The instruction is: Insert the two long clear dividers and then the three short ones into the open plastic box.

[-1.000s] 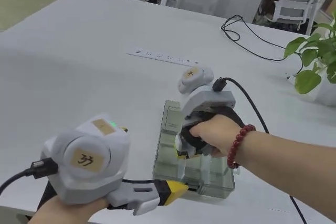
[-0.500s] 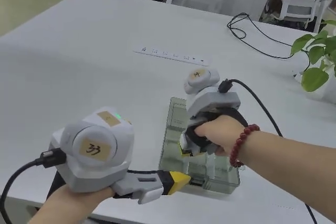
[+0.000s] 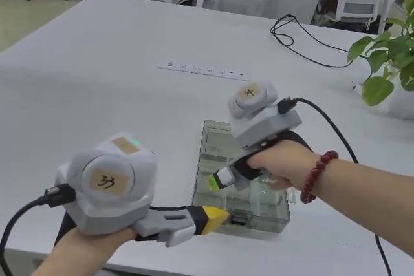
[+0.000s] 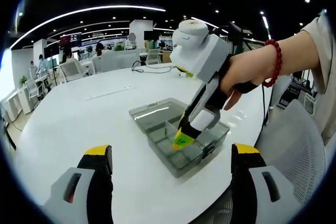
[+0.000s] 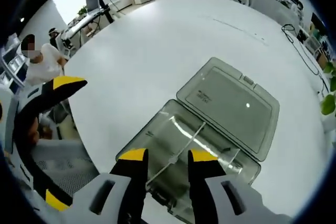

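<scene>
The clear plastic box [image 3: 268, 214] lies near the table's front edge, its lid [image 3: 217, 140] folded open on the far side. In the right gripper view a thin clear divider [image 5: 184, 142] stands upright lengthwise inside the box [image 5: 152, 129]. My right gripper [image 3: 217, 182] hovers just over the box, tilted down; its jaws [image 5: 168, 156] stand slightly apart with the divider seen below the gap. My left gripper [image 3: 217, 216] sits low at the box's near-left corner, and its jaws [image 4: 170, 151] are wide open with nothing between them.
A white power strip [image 3: 204, 69] lies mid-table beyond the box. A black cable [image 3: 304, 33] loops at the back right beside a potted plant [image 3: 388, 63]. Office chairs stand behind the table. The table's front edge runs just below the box.
My right gripper has lifted out of the box and tilted back, its tips now above the rim. The left gripper has stayed by the box's near corner.
</scene>
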A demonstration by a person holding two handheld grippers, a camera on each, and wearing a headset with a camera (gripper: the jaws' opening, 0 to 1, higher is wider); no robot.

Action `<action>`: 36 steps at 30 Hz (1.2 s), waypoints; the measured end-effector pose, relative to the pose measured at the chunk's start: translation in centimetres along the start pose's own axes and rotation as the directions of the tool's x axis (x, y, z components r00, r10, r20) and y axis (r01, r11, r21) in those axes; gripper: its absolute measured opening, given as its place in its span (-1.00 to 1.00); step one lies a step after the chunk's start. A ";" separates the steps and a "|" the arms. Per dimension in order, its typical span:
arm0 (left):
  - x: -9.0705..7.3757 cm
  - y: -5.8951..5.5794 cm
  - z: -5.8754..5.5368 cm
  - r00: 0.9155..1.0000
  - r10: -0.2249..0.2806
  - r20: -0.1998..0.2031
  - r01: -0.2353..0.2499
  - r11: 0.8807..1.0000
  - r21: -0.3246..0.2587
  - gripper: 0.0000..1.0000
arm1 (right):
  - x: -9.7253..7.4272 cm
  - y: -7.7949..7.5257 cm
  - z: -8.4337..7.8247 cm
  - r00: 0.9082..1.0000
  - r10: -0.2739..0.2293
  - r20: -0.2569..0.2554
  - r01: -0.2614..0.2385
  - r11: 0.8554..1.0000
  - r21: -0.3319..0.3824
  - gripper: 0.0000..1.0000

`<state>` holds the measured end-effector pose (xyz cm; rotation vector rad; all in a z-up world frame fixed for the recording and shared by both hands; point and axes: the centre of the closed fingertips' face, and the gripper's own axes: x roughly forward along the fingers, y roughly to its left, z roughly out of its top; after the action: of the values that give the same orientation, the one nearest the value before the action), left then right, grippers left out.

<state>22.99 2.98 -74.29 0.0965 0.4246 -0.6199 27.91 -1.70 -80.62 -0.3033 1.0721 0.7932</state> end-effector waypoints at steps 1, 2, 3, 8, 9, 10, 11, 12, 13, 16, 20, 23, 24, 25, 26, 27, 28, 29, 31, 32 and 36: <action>0.0 0.0 0.0 1.000 -0.001 0.001 0.001 1.000 0.000 0.92 | -0.2 0.1 0.0 1.000 0.008 0.005 -0.008 1.000 -0.016 -0.36; 0.0 0.0 0.0 1.000 -0.002 0.000 0.002 1.000 0.000 0.92 | -0.6 0.1 0.0 1.000 0.019 0.009 -0.019 0.999 -0.034 -0.34; 0.0 0.0 0.0 1.000 -0.001 -0.002 0.001 1.000 0.002 0.92 | -0.8 0.2 0.1 1.000 0.026 0.014 -0.026 0.999 -0.043 -0.31; 0.0 -0.1 -0.1 1.000 -0.002 -0.013 0.002 1.000 0.017 0.91 | -2.1 0.5 -0.1 0.996 0.085 0.032 -0.081 0.992 -0.098 -0.20; 0.0 -0.1 -0.1 1.000 -0.002 -0.014 0.002 1.000 0.019 0.91 | -2.4 0.5 -0.2 0.995 0.095 0.037 -0.091 0.990 -0.112 -0.18; 0.0 -0.1 -0.1 1.000 -0.002 -0.014 0.002 1.000 0.019 0.91 | -2.5 0.5 -0.2 0.994 0.098 0.039 -0.093 0.988 -0.121 -0.16; 0.0 -0.1 -0.1 1.000 -0.002 -0.014 0.002 1.000 0.019 0.91 | -2.7 0.4 -0.4 0.994 0.102 0.037 -0.095 0.985 -0.144 -0.14; 0.0 -0.1 -0.2 1.000 -0.002 -0.014 0.002 1.000 0.019 0.91 | -2.8 0.4 -0.5 0.994 0.107 0.036 -0.100 0.984 -0.149 -0.12; 0.0 -0.1 -0.2 1.000 -0.003 -0.016 0.003 1.000 0.019 0.91 | -3.0 0.5 -0.6 0.993 0.114 0.036 -0.108 0.982 -0.154 -0.11; 0.1 -0.3 -0.2 1.000 -0.009 -0.021 0.010 1.000 0.026 0.91 | -3.6 0.5 -0.9 0.989 0.142 0.044 -0.130 0.970 -0.207 -0.05; 0.1 -0.4 -0.1 1.000 -0.014 -0.013 0.014 0.999 0.032 0.92 | -4.4 0.2 -1.6 0.986 0.159 0.052 -0.140 0.954 -0.264 0.01; 0.1 -0.4 0.0 1.000 -0.014 -0.010 0.014 1.000 0.026 0.91 | -5.2 0.0 -2.3 0.984 0.173 0.052 -0.149 0.942 -0.300 0.04; 0.1 -0.4 0.0 1.000 -0.013 -0.010 0.014 1.000 0.024 0.91 | -5.3 0.0 -2.5 0.982 0.179 0.051 -0.155 0.939 -0.308 0.05; 0.1 -0.4 -0.1 1.000 -0.014 -0.015 0.014 1.000 0.026 0.90 | -5.6 -0.1 -2.9 0.981 0.188 0.046 -0.164 0.934 -0.319 0.06; 0.1 -0.4 -0.2 1.000 -0.013 -0.018 0.014 0.999 0.032 0.90 | -5.8 -0.2 -3.2 0.980 0.192 0.045 -0.167 0.929 -0.330 0.06; 0.1 -0.5 -0.2 1.000 -0.013 -0.022 0.014 0.999 0.036 0.90 | -6.0 -0.4 -3.6 0.980 0.195 0.044 -0.168 0.923 -0.347 0.07; 0.1 -0.6 -0.3 1.000 -0.015 -0.026 0.016 0.999 0.042 0.90 | -6.2 -0.4 -3.9 0.980 0.196 0.037 -0.170 0.918 -0.358 0.08; 0.1 -0.6 -0.3 1.000 -0.016 -0.026 0.017 0.999 0.043 0.90 | -6.4 -0.5 -4.3 0.979 0.202 0.036 -0.175 0.915 -0.364 0.09; 0.2 -0.7 -0.3 0.999 -0.019 -0.027 0.020 0.999 0.048 0.90 | -6.7 -0.8 -4.9 0.978 0.207 0.034 -0.180 0.911 -0.371 0.11; 0.2 -0.7 -0.2 0.999 -0.021 -0.024 0.022 0.999 0.047 0.90 | -6.8 -1.0 -5.2 0.978 0.208 0.033 -0.181 0.910 -0.372 0.11; 0.2 -1.0 0.2 1.000 -0.030 -0.005 0.030 0.999 0.036 0.92 | -7.4 -2.1 -6.0 0.979 0.198 0.042 -0.169 0.914 -0.368 0.12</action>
<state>22.64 2.04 -74.20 0.1266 0.4198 -0.6571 23.61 -9.84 -77.29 -0.4848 0.8839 1.1678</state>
